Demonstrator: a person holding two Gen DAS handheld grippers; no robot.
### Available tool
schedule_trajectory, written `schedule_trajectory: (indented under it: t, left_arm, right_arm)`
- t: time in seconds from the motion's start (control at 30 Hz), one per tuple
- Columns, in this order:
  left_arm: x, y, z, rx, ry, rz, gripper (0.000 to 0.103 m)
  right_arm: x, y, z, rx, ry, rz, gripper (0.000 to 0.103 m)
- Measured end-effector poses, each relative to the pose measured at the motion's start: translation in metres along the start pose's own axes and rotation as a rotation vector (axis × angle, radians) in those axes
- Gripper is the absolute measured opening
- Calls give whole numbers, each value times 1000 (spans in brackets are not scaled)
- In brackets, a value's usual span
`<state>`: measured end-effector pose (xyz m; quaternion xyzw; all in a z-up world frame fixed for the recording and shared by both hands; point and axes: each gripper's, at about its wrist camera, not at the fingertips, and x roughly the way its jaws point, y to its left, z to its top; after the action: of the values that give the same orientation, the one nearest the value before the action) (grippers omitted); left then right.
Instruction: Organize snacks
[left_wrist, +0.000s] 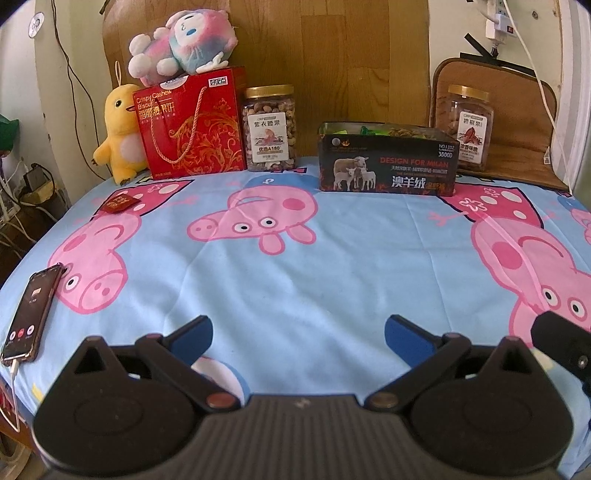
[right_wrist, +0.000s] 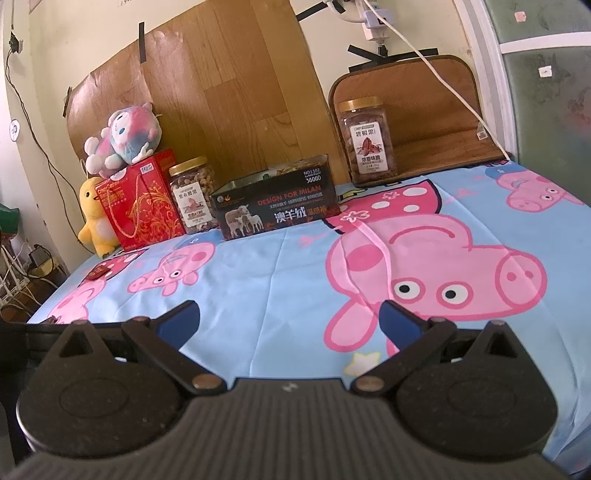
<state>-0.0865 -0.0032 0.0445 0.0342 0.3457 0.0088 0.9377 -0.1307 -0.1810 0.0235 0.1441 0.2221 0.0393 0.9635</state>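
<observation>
Still one red packet left out, both claws ready

Seemingly the last loose snack is the small flat red foil packet (left_wrist: 119, 202), lying alone on the cartoon-pig blue cloth surface (left_wrist: 332, 266) at its left side, well apart from the open black cardboard box with sheep printed on it (left_wrist: 388, 164), where other snacks already show over the rim. The left claw (left_wrist: 297, 334) hovers low over the cloth with its blue-padded fingers spread wide and nothing between them; the right claw (right_wrist: 290, 319) is likewise apart and empty.

My judgement: the left claw is nearer, so it should take the packet. Being thin and slick on soft cloth, the packet wants a pinch across its short edges, with the fingers pressed slightly into the fabric to get under it.

Further back stand a clear ribbed plastic jar of cashews with a gold lid (left_wrist: 269, 129), a similar jar of pecans (left_wrist: 467, 127) and a glossy red cardboard gift bag with cord handles (left_wrist: 192, 125).
</observation>
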Motion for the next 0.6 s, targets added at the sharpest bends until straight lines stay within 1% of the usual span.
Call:
schedule_trajectory:
  t: [0.6]
  left_arm:
    - [1, -1, 0, -2, 8, -3, 103]
  right_arm:
    - [-1, -2, 1, -2, 1, 8, 103]
